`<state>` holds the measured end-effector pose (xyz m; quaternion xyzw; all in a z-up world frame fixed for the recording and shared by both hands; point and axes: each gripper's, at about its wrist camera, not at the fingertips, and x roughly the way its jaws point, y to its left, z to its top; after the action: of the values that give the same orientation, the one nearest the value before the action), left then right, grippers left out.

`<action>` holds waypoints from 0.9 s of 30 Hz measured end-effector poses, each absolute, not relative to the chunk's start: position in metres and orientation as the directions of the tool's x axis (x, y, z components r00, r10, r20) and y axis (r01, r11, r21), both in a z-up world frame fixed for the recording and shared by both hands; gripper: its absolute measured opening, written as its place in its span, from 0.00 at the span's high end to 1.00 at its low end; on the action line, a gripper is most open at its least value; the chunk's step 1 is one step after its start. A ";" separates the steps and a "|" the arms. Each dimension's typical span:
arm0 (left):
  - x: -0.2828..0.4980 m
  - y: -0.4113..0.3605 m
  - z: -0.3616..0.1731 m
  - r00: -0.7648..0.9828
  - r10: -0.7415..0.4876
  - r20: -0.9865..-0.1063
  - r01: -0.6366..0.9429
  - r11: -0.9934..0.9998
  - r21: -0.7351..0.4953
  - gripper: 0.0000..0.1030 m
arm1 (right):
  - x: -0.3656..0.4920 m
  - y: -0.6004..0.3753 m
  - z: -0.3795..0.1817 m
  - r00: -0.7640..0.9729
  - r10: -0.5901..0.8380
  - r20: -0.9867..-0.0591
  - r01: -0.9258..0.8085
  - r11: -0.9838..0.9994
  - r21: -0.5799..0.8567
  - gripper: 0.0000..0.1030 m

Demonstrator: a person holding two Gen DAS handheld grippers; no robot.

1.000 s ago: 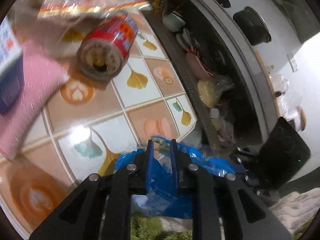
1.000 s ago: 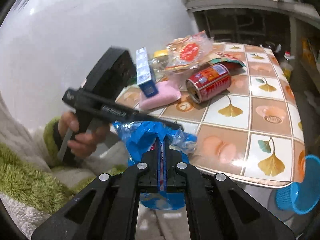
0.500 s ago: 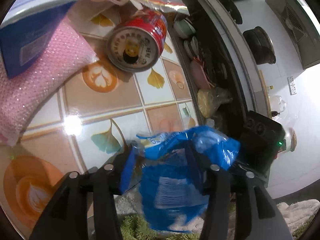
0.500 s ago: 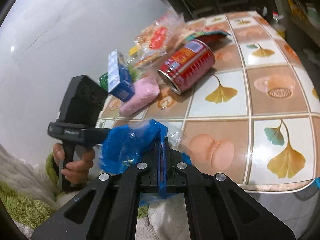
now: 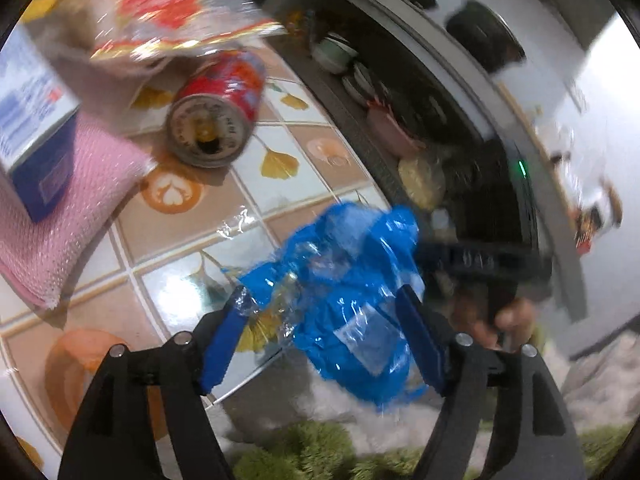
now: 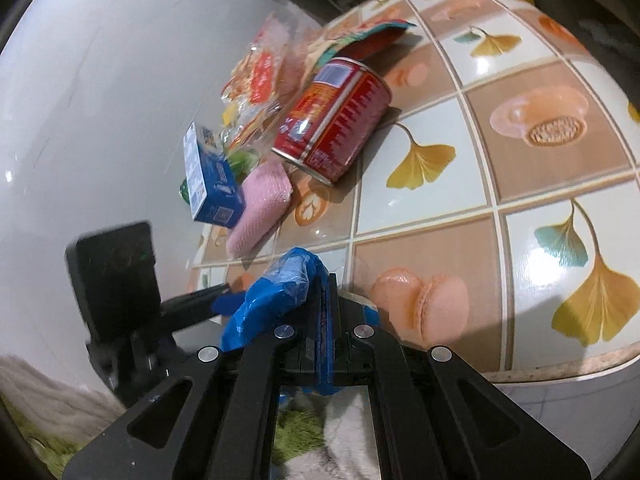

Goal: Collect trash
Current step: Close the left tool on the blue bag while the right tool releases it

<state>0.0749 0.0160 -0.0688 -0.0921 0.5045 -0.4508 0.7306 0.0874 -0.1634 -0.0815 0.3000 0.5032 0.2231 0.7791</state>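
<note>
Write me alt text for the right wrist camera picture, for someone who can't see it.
The right gripper is shut on a crumpled blue plastic bag at the near edge of a tiled table. Farther back lie a red can on its side, a pink cloth, a blue carton and snack wrappers.

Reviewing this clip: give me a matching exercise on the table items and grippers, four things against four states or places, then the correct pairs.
Things:
1. red can
2. blue box
3. left gripper
4. right gripper

States:
A. jaws wide, not pressing the wrapper
B. lying on its side on the tiled table
C. shut on the blue plastic wrapper
D. resting on the pink pack

Pairs: 1-B, 2-D, 3-A, 4-C
</note>
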 end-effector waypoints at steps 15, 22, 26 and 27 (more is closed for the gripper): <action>0.049 -0.008 -0.068 0.187 -0.629 -0.754 0.684 0.635 -0.359 0.29 | 0.088 -0.164 -0.092 0.344 0.801 -0.490 0.067 0.499 0.864 0.99; 0.051 -0.010 -0.072 0.192 -0.610 -0.769 0.676 0.650 -0.347 0.55 | 0.087 -0.158 -0.087 0.349 0.805 -0.480 0.048 0.496 0.867 0.99; 0.052 -0.008 -0.072 0.199 -0.615 -0.763 0.676 0.650 -0.348 0.67 | 0.087 -0.158 -0.085 0.346 0.812 -0.470 0.037 0.489 0.872 0.97; 0.051 -0.008 -0.073 0.196 -0.617 -0.762 0.677 0.647 -0.350 0.70 | 0.088 -0.161 -0.084 0.344 0.810 -0.475 0.032 0.496 0.868 0.97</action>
<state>0.0508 -0.0076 -0.0728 0.0315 0.4760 -0.4187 0.7727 0.0877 -0.1612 -0.0837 0.4195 0.5019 0.2760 0.7043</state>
